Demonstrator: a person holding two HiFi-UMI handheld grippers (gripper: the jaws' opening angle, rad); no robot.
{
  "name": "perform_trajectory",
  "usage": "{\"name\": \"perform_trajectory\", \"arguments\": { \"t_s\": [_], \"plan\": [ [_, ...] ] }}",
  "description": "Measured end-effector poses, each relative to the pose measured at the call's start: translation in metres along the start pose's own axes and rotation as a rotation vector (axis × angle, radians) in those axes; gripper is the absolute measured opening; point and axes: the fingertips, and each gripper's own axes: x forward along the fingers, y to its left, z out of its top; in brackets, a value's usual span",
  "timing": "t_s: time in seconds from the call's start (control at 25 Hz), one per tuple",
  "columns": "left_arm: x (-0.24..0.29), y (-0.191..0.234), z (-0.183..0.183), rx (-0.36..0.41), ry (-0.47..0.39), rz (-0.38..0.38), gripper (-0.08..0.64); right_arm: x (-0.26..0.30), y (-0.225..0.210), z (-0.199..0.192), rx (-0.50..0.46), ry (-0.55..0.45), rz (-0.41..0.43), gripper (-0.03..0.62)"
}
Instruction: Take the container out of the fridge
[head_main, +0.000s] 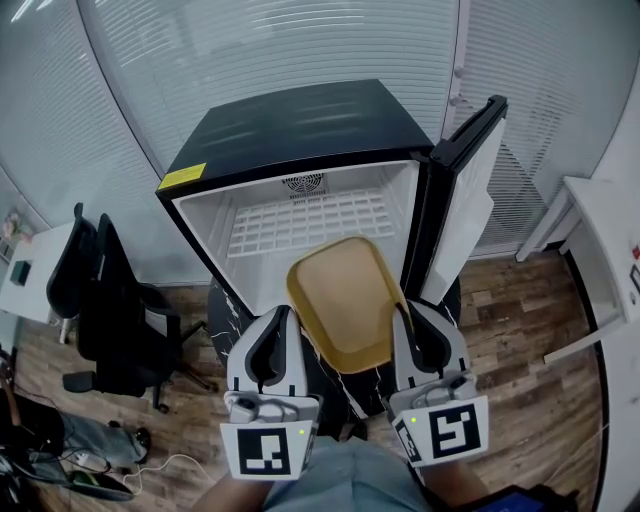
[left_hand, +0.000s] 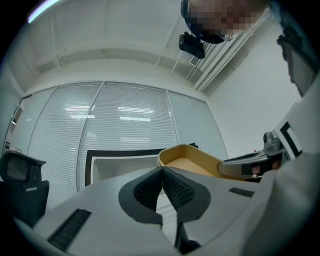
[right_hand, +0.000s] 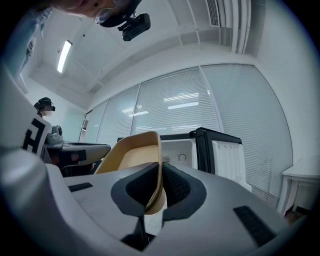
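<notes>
A shallow yellow container (head_main: 345, 300) hangs in front of the open black fridge (head_main: 290, 135), outside its white interior. My right gripper (head_main: 401, 313) is shut on the container's right rim; the rim (right_hand: 150, 165) runs between its pads in the right gripper view. My left gripper (head_main: 283, 314) is shut beside the container's left edge. In the left gripper view its pads (left_hand: 150, 187) meet with nothing between them, and the container (left_hand: 192, 160) lies to their right. The fridge's wire shelf (head_main: 310, 222) is bare. The door (head_main: 468, 195) stands open at the right.
A black office chair (head_main: 110, 310) stands left of the fridge, with a white desk (head_main: 30, 270) beyond it and cables on the wooden floor. A white table (head_main: 608, 250) is at the right. Glass walls with blinds run behind the fridge.
</notes>
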Motion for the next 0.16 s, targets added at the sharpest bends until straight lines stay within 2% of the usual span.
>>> {"name": "perform_trajectory", "arguments": {
  "t_s": [0.16],
  "plan": [
    [0.0043, -0.0018, -0.0004, -0.014, 0.002, -0.001, 0.014, 0.0029, -0.0034, -0.0008, -0.001, 0.001, -0.002, 0.032]
  ]
}}
